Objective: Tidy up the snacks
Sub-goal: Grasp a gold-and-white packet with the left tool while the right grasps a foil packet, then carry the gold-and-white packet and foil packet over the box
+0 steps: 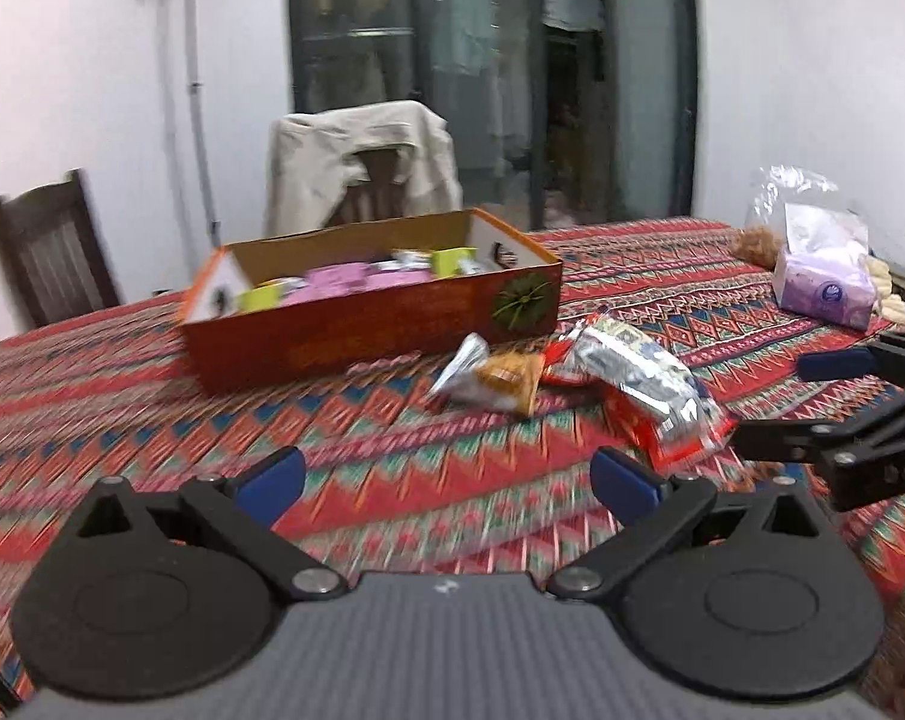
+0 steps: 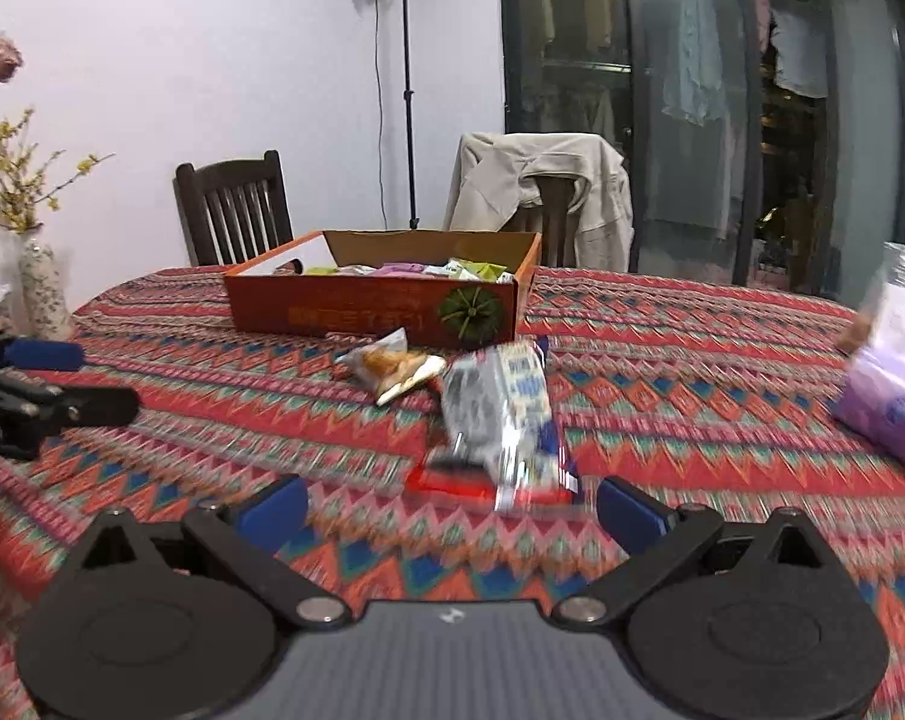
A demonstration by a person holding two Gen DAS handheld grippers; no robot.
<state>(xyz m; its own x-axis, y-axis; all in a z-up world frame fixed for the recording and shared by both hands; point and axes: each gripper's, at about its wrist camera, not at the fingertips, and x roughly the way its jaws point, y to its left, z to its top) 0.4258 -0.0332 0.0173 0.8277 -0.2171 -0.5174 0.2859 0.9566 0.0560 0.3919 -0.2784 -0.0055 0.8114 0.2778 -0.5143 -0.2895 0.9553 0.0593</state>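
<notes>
Hovering over tablecloth (image 1: pixel 152 396): left gripper (image 1: pixel 446 480) spread wide, empty; right gripper (image 2: pixel 449 507) likewise, near silver packet (image 2: pixel 500 414).

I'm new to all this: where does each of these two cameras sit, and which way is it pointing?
Left wrist: on the left gripper, facing the orange box across the table; own open fingers show, right gripper at right.
Right wrist: on the right gripper, facing the silver snack packet; own open fingers show.
Shared: box, snacks, draped chair.

Location: home dining room. Indicators: patterned tablecloth (image 2: pixel 662 396) on desk, wooden chair (image 2: pixel 233 210), jacket (image 2: pixel 542 180) over a chair, vase (image 2: pixel 43 291), hanging clothes (image 2: pixel 692 78) behind glass doors.
</notes>
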